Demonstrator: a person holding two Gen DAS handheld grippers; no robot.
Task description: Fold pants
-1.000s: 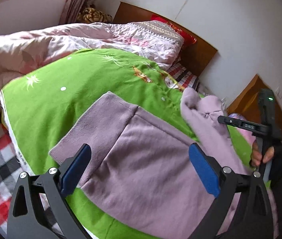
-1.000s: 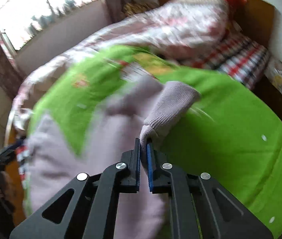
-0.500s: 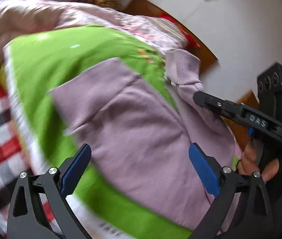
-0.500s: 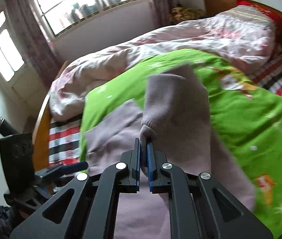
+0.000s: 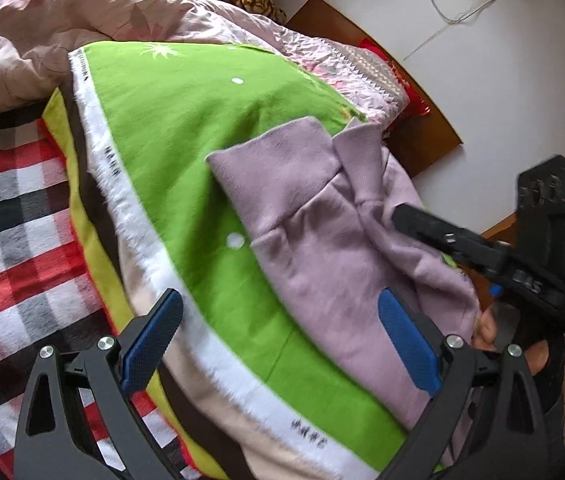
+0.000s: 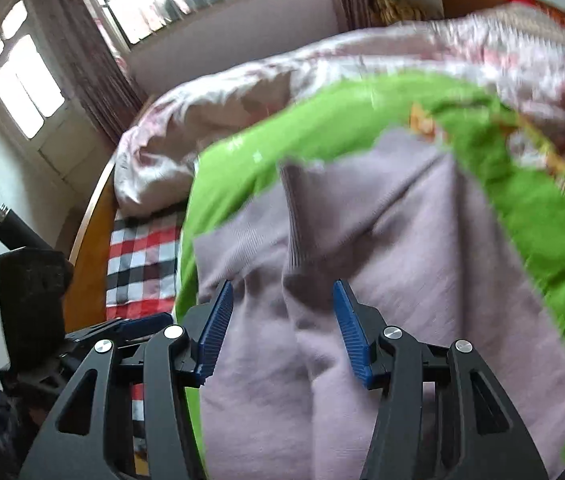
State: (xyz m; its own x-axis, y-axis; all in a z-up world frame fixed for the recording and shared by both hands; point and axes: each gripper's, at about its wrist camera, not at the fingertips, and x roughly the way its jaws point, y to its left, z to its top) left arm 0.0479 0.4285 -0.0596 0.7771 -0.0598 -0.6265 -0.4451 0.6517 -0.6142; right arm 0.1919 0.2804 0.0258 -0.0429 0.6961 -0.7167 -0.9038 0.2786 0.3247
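One pair of lilac pants (image 6: 382, 264) lies folded over on the green blanket (image 5: 202, 128), near its white-trimmed edge. The right gripper (image 6: 282, 328) has just been opening – its pads stand apart, pressing nothing. The left gripper (image 5: 278, 344) is wide open above the blanket edge.
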